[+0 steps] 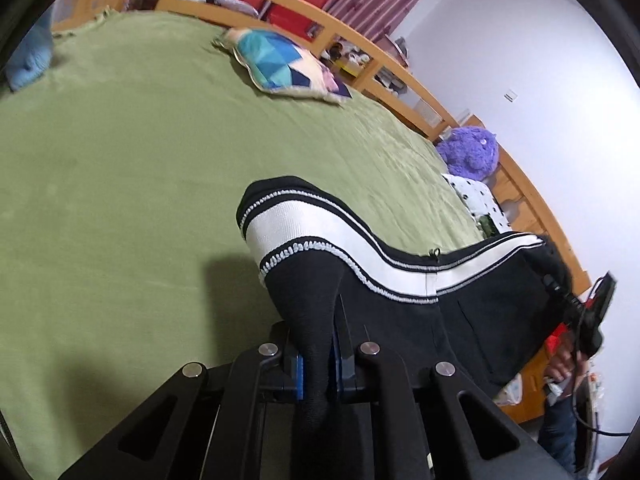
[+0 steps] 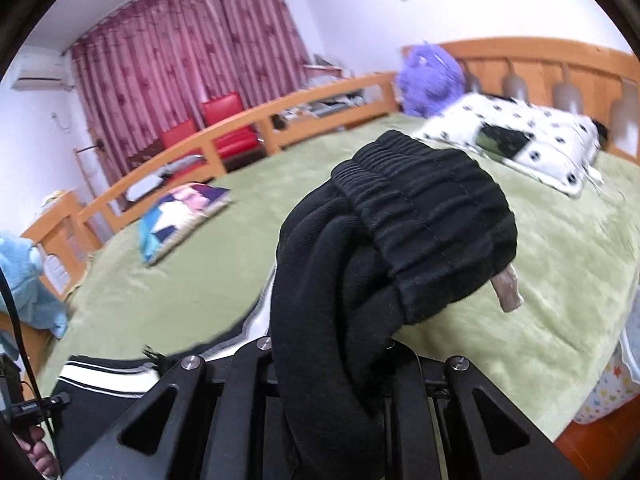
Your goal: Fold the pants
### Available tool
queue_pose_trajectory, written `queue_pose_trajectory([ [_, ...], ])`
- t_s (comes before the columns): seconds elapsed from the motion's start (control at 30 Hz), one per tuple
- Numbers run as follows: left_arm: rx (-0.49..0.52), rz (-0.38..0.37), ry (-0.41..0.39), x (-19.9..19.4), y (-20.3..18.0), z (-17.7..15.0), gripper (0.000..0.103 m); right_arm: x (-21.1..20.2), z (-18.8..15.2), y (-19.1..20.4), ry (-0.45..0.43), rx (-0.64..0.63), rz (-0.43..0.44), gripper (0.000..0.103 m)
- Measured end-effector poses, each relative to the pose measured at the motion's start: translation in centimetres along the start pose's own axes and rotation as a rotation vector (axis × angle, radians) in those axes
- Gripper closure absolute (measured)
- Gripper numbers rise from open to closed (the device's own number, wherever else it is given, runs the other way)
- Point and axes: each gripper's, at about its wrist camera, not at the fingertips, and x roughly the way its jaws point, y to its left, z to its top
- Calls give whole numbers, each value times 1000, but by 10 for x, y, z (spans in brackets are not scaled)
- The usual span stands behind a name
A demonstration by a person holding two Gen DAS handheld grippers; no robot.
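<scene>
Black pants (image 1: 400, 280) with a wide white side stripe, hanging in the air over the green bedspread (image 1: 120, 160), stretched between the two grippers. Left gripper (image 1: 318, 364) clamped tight on the black fabric at the leg end, cloth pinched between the blue pads (image 1: 298, 376) and bulging up just past them. Right gripper (image 2: 332, 364) clenched on the waist end, with the ribbed elastic waistband (image 2: 432, 216) bunched up and flopping over the top, fingertips buried under the fabric. Bit of a tan tag (image 2: 508, 292) poking out from under the waistband. White stripe trailing off low to the left in the right view.

Further out on the bed: colorful patchwork cushion (image 1: 284, 64) near the wooden rail (image 1: 360, 76), spotted white pillow (image 2: 520, 144) by the headboard (image 2: 540, 68), purple plush toy (image 1: 470, 152) just beside it. Light blue plush (image 2: 24, 280) at the bed's far edge. Red chairs (image 2: 224, 120) and pinkish-red curtains (image 2: 192, 40) behind the rail.
</scene>
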Motion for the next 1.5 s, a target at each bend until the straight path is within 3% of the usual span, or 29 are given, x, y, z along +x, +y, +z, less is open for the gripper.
queue_pose_trajectory([
  [0.37,-76,143,-118,-79,82,31,93,8,-8,104,25,9,242,88],
  [0.47,-118,155,-100,-78,104,31,93,20,-19,118,48,-12,256,88],
  [0.53,-135,166,-81,-70,114,26,93,29,-29,120,68,-15,239,88],
  [0.67,-185,204,-51,-56,134,17,90,58,-47,97,133,0,120,87],
  [0.8,-240,223,-13,-47,150,9,84,96,-77,56,284,23,-17,82],
  [0.9,-232,266,4,-45,150,4,75,110,-104,38,374,26,-55,74],
  [1.0,-173,341,9,-49,139,1,66,103,-116,36,373,1,-71,68],
  [1.1,-113,383,12,-52,126,-7,49,91,-117,39,375,-24,-88,65],
  [1.3,-22,452,76,-44,108,-50,44,61,-116,51,353,-128,-129,64],
  [1.5,-15,474,50,-55,102,-76,39,21,-119,58,291,-160,-132,64],
])
